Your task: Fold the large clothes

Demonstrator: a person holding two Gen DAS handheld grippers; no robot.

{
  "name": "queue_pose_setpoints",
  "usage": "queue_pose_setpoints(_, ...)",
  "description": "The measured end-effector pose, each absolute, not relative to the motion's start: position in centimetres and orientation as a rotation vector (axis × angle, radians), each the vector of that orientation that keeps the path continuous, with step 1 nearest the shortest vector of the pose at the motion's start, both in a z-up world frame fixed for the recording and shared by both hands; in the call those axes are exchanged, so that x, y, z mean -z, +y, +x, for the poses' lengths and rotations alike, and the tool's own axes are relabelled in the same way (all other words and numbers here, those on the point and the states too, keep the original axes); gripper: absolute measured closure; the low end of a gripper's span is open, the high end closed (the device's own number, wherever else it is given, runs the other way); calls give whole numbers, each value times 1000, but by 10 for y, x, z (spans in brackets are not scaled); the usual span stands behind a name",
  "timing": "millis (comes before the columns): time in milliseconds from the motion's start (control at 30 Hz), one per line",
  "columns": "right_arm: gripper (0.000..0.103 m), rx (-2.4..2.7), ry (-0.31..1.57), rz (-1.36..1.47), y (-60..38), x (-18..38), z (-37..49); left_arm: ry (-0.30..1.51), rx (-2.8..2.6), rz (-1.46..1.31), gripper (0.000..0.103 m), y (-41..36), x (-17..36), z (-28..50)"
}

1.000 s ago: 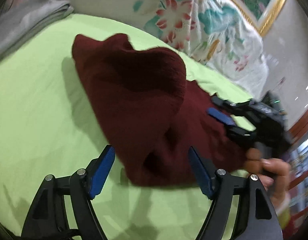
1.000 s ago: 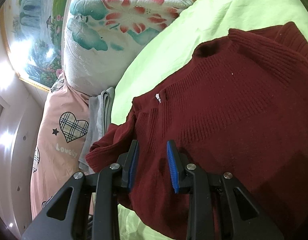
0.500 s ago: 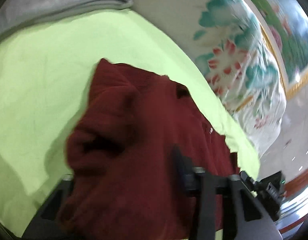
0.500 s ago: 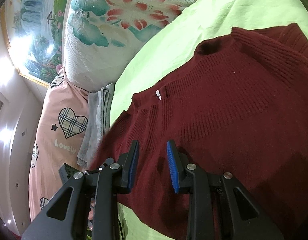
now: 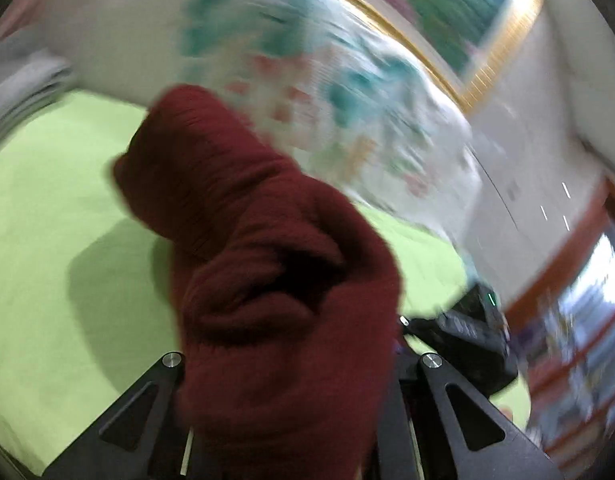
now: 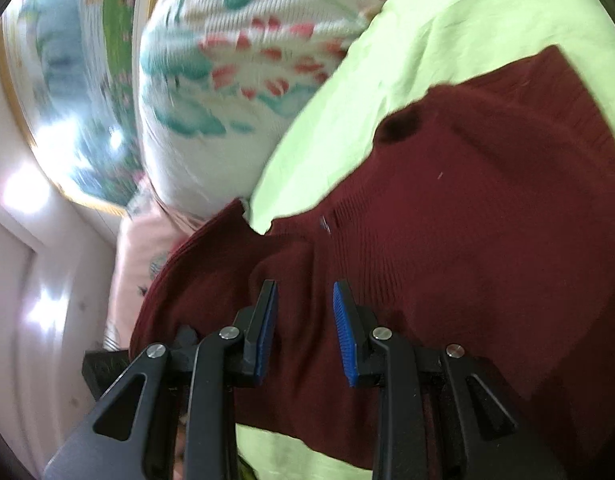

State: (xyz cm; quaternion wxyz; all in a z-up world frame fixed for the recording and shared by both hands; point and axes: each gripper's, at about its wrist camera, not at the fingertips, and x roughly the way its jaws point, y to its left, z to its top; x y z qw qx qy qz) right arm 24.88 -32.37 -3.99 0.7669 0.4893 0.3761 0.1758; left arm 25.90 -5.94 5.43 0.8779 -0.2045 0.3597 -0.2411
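Sweater: your dark red knit sweater [image 6: 487, 240] lies spread on the bed [image 6: 447, 40], on its lime-green sheet, with one bunched part [image 5: 267, 280] lifted off it in your left gripper.
Left gripper: your left gripper [image 5: 291, 392] has its jaws closing on that bunch; the knit fills the gap and hides the pads.
Right gripper: your right gripper [image 6: 305, 332] is partly open, blue pads apart, with sweater fabric lying between and under them; you cannot tell whether they press it.
Bedding: a floral quilt [image 6: 227, 72] is piled at the head of the bed, grey folded cloth [image 5: 23, 92] beside it.
Since a second ago: your left gripper stood wide over the sweater's edge; now it has closed and raised the cloth. Your right gripper's opening is unchanged.
Containers: none in view.
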Motion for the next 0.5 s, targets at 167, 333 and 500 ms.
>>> queue_pose_setpoints(167,31,-388,789,1164,-351,46,242,852,582,-234,92,-145,-22,255)
queue_pose_setpoints(333,31,-426,771,1259,-363,56,238,871,547,-146,92,-160,-7,245)
queue_pose_setpoints(500,29,-395,829,1173,-356,48,254,807,486,48,91,-181,-9,234)
